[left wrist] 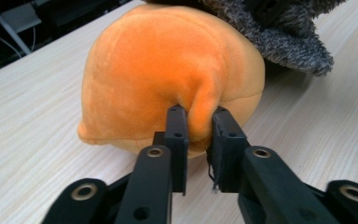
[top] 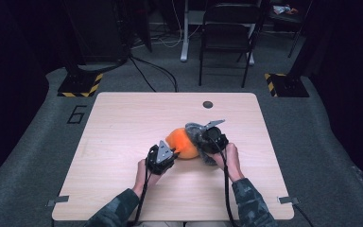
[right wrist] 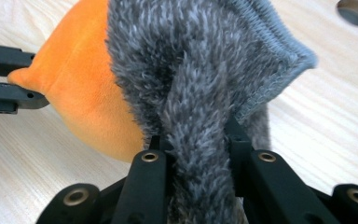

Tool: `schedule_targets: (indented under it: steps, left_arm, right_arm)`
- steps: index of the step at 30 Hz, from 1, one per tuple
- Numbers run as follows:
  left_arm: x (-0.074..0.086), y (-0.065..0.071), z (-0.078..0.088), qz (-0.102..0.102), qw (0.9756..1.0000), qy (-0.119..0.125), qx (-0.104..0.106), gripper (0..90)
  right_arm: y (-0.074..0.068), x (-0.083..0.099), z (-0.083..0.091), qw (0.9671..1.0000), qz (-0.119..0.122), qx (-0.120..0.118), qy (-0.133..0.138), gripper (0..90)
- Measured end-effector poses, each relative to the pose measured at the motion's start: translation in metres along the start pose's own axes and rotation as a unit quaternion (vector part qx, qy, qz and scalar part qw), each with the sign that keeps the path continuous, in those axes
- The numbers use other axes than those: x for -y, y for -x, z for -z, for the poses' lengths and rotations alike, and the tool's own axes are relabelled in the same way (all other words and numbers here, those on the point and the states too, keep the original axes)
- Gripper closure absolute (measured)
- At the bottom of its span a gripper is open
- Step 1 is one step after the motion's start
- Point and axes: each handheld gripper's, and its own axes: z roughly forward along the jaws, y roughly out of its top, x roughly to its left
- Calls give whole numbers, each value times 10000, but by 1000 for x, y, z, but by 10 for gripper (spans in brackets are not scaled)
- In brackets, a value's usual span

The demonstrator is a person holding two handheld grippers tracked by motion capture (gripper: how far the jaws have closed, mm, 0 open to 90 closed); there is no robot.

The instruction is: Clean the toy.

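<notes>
At frame centre, my left gripper [left wrist: 198, 126] pinched the orange plush [left wrist: 168, 70]; my right gripper [right wrist: 196, 140] clamped the grey fuzzy cloth [right wrist: 191, 70]. Steady opposed pulling seemed best.

Round orange plush [top: 182, 143] lies mid-table, half covered by grey fuzzy cloth [top: 199, 134].
</notes>
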Motion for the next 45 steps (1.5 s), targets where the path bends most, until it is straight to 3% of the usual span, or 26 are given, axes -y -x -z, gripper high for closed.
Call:
schedule_targets:
  steps: [4,7,10,12,15,24,32,35,41,45]
  left_arm:
    - [-5,1,7,-77,9997,201,78,822]
    - [-9,5,11,-159,9992,327,152,823]
    - [-13,7,14,-188,9988,376,232,823]
    - [-13,7,14,-183,9988,357,270,822]
    - [-10,4,12,-39,9990,307,336,821]
    - [-8,2,9,13,9991,232,357,817]
    - [-8,0,9,44,9992,221,344,817]
    - [-7,0,9,70,9991,235,358,817]
    - [-7,0,9,90,9989,261,370,817]
    - [-7,-1,9,95,9989,273,359,817]
  right_arm:
    - [-2,-8,16,9998,37,70,174,754]
    - [-8,-13,27,9993,59,14,356,753]
    - [-19,-18,35,9985,256,-127,473,753]
    - [-26,-20,35,9978,431,-125,482,753]
    - [-29,-18,28,9983,445,-17,373,754]
    - [-15,-9,14,9991,351,160,175,754]
    - [10,5,-2,9996,-121,250,-106,756]
    - [18,13,-12,9988,-224,356,-269,756]
    - [29,27,-32,9959,-510,309,-677,756]
    - [32,21,-18,9968,-478,294,-572,756]
